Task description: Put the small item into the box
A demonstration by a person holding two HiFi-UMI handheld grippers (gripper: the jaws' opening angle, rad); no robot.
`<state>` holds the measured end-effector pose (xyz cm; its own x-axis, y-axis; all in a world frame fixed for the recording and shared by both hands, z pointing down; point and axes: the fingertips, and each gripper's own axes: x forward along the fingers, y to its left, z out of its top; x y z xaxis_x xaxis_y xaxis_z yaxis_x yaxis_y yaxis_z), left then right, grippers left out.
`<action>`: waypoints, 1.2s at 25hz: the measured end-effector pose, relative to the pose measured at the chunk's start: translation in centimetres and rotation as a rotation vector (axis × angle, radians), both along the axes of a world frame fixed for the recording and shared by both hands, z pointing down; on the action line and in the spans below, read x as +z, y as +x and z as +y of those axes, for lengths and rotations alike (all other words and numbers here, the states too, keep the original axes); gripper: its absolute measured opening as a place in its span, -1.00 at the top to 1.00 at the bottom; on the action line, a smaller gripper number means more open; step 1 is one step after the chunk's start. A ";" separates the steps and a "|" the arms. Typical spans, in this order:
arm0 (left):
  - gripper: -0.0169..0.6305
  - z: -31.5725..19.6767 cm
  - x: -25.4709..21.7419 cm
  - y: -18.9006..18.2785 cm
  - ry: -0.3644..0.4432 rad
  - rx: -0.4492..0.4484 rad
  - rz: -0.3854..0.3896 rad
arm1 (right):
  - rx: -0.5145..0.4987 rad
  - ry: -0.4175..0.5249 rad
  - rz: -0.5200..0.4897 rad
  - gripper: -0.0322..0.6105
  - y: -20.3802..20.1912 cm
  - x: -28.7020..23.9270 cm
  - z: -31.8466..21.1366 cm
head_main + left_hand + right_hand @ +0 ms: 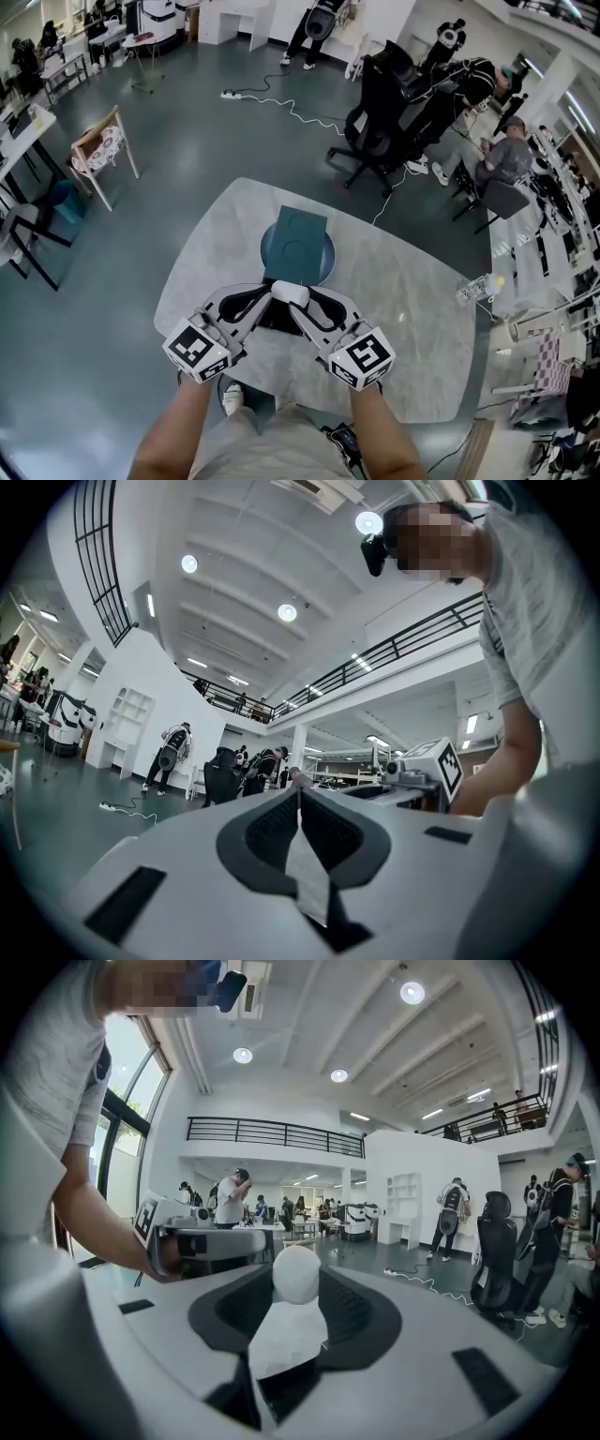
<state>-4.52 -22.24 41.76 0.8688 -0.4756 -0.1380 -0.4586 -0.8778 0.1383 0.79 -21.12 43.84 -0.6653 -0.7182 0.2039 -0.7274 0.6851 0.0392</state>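
Observation:
The small item (291, 292) is a white rounded piece; in the right gripper view the small item (296, 1274) sits between the two dark pads, so my right gripper (300, 302) is shut on it. My left gripper (266, 294) points in from the left, its tips almost meeting the right one's. In its own view the left gripper (298, 787) has its jaws pressed together with nothing between them. Just beyond both tips a dark green square box (298, 246) lies closed on a round blue-grey base (324, 266) on the grey table (403, 319).
A clear plastic bottle (476, 289) lies at the table's right edge. A wooden chair (101, 150) stands to the far left and black office chairs (389, 103) beyond the table. A cable and power strip (281, 103) trail over the floor. People stand and sit in the background.

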 end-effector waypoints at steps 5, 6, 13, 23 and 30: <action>0.88 -1.0 1.0 0.4 -0.028 -0.003 0.004 | -0.005 -0.027 0.037 0.38 0.3 1.8 -0.9; 0.88 -1.1 1.2 0.5 -0.032 -0.003 0.004 | -0.005 -0.033 0.040 0.38 0.4 2.2 -1.1; 0.88 -1.9 2.8 1.2 -0.054 -0.008 -0.004 | -0.022 -0.082 0.075 0.38 0.8 5.4 -2.0; 0.88 -3.0 3.9 1.6 -0.067 -0.022 -0.001 | -0.061 -0.154 0.196 0.38 1.0 10.4 -3.0; 0.88 -3.5 4.4 1.2 -0.079 -0.042 0.003 | -0.084 -0.197 0.284 0.38 1.1 13.1 -3.4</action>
